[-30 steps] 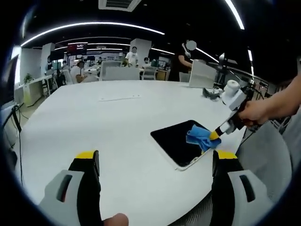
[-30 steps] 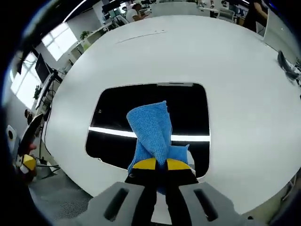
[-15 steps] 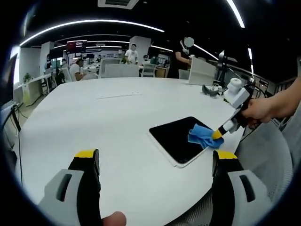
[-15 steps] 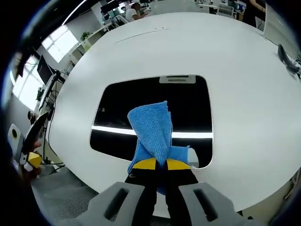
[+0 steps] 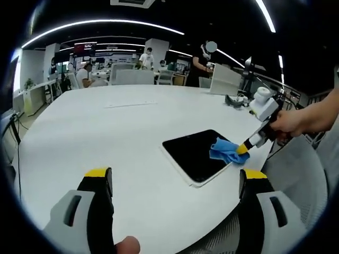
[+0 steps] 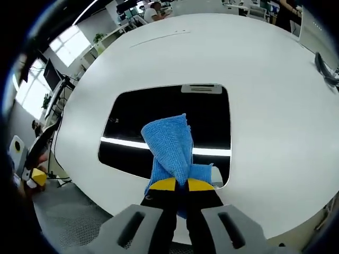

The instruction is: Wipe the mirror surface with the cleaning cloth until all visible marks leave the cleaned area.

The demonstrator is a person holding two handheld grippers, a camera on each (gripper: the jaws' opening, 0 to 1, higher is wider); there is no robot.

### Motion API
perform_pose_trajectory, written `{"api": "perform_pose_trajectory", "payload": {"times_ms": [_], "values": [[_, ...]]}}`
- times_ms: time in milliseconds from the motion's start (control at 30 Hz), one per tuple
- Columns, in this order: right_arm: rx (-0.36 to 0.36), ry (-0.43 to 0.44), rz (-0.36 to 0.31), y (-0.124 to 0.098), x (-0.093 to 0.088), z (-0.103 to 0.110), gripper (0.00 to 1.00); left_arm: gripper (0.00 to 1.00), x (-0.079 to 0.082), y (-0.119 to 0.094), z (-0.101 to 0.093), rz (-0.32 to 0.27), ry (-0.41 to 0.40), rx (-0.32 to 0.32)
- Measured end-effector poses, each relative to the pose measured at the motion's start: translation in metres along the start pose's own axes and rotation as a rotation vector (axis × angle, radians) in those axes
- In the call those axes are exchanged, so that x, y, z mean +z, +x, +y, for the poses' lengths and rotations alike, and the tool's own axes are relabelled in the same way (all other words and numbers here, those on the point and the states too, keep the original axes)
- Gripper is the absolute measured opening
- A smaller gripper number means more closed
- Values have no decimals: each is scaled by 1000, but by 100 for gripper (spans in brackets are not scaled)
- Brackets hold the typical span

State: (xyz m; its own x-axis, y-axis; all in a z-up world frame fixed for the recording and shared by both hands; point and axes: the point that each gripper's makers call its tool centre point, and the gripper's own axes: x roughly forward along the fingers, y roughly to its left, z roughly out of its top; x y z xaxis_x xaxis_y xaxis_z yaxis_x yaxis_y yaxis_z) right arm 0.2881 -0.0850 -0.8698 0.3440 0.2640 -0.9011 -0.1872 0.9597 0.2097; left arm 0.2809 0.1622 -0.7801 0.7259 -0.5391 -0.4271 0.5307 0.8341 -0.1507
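A dark rectangular mirror (image 6: 169, 124) (image 5: 198, 154) with a pale frame lies flat on the white round table (image 6: 212, 58) (image 5: 106, 137). My right gripper (image 6: 177, 184) (image 5: 242, 150) is shut on a blue cleaning cloth (image 6: 172, 145) (image 5: 225, 150), which rests on the mirror's near edge. A bright strip of ceiling light reflects across the glass. My left gripper (image 5: 172, 177) hangs open over the table's edge, well short of the mirror, with nothing between its jaws. A person's hand (image 5: 288, 124) holds the right gripper.
A dark object (image 5: 234, 101) (image 6: 326, 69) lies on the table beyond the mirror. Chairs and several people stand at the far side (image 5: 143, 71). A grey chair back (image 5: 304, 174) is on the right. The floor drops away past the table's near edge (image 6: 74, 211).
The left gripper view has shifted a little, so the mirror sits further left in it. The right gripper and cloth have barely moved over the mirror's near edge.
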Motion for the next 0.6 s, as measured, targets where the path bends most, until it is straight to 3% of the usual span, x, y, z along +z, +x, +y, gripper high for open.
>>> {"api": "perform_pose_trajectory", "payload": {"times_ms": [600], "values": [[-11,70,-9,-8,-3,-27,0,99,3,-2,5,-26,-30,20]]}}
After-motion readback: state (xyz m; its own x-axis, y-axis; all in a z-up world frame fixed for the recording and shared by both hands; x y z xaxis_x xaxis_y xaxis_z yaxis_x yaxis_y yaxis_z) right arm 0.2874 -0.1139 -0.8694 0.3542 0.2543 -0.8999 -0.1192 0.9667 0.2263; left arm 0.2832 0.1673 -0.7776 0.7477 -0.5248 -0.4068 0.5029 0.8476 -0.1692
